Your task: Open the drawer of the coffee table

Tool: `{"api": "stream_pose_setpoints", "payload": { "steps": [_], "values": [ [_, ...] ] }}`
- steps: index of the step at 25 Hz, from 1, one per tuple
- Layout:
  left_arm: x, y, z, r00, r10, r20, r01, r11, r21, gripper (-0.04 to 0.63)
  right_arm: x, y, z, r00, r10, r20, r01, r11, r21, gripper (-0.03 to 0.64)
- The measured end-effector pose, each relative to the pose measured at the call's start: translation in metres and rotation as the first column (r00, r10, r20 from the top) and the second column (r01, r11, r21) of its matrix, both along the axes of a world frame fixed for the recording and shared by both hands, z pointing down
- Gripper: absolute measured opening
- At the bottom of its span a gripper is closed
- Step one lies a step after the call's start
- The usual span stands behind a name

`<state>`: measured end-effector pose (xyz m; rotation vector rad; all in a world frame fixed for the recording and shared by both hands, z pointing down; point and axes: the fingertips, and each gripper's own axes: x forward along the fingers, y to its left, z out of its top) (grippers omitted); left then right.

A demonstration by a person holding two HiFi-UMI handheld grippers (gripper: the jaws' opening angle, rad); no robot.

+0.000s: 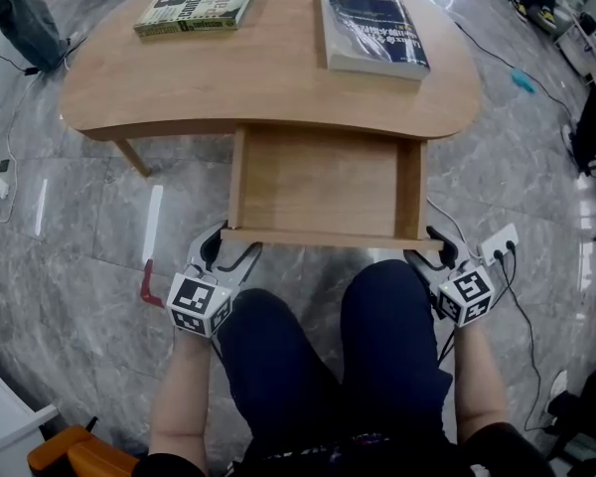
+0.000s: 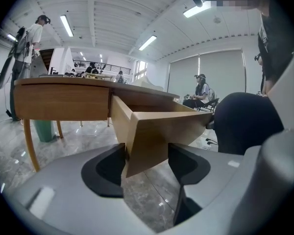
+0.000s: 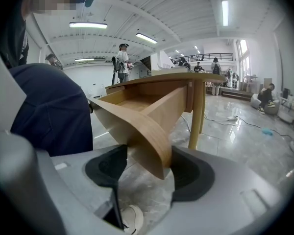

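The drawer (image 1: pixel 323 182) is seen drawn well out from under the coffee table (image 1: pixel 278 68) (nothing lies inside it), its front corners clamped by the left gripper (image 1: pixel 230 248) and right gripper (image 1: pixel 427 249), so the opening is judged essentially done.

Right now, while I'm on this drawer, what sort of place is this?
Probably a large open workspace or lab hall: polished marble floor, long ceiling strip lights, other people standing and seated around.

a green book (image 1: pixel 197 6) and a blue book (image 1: pixel 372 28) lie flat on the wooden coffee table (image 1: pixel 278 78).
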<state>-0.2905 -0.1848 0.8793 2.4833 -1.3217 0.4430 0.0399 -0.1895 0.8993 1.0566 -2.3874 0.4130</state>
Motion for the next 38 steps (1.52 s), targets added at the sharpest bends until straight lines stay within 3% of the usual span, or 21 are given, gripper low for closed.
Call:
{"api": "stream_pose_setpoints", "payload": {
  "steps": [4,8,11,13,15,17,23,31,34,38],
  "values": [
    [-0.004,0.000,0.000,1.000,-0.010,-0.016,0.010,1.000,0.007,0.272,0.001,0.000,-0.001,1.000,-0.002,0.000,0.002,1.000,0.000,0.262],
    [-0.023,0.010,-0.006,0.998,-0.056,-0.018,0.056,0.998,0.025,0.210,0.008,0.013,-0.018,0.999,-0.031,-0.006,0.031,1.000,0.002,0.262],
    [-0.043,0.021,-0.019,0.994,-0.112,-0.015,0.113,0.992,0.059,0.120,0.016,0.022,-0.048,0.999,-0.043,0.025,0.042,0.998,0.036,0.262],
    [-0.057,0.026,-0.034,0.986,-0.161,-0.035,0.163,0.983,0.087,0.008,0.024,0.023,-0.077,0.997,-0.014,0.078,0.008,0.998,0.066,0.207],
    [-0.069,0.030,-0.049,0.975,-0.210,-0.068,0.217,0.971,0.105,0.008,0.028,0.016,-0.107,0.990,0.017,0.138,-0.032,0.994,0.105,0.028],
    [-0.072,0.034,-0.068,0.965,-0.244,-0.093,0.254,0.960,0.119,0.008,0.023,0.006,-0.129,0.988,0.010,0.156,-0.033,0.988,0.149,0.002],
    [-0.042,0.027,-0.104,0.969,-0.227,-0.099,0.238,0.964,0.120,0.008,-0.036,-0.031,-0.177,0.969,-0.150,0.196,0.108,0.972,0.208,0.002],
    [0.008,0.055,-0.204,0.963,-0.247,-0.107,0.245,0.969,-0.032,0.008,-0.082,-0.026,-0.266,0.938,-0.293,0.183,0.282,0.956,0.085,0.002],
    [0.033,0.068,-0.260,0.967,-0.234,-0.104,0.227,0.971,-0.076,0.008,-0.090,-0.008,-0.311,0.938,-0.311,0.154,0.311,0.950,0.025,0.002],
    [0.071,0.080,-0.352,0.976,-0.190,-0.109,0.178,0.978,-0.108,0.008,-0.103,0.019,-0.387,0.924,-0.332,0.193,0.346,0.937,-0.049,0.002]
  ]
}}
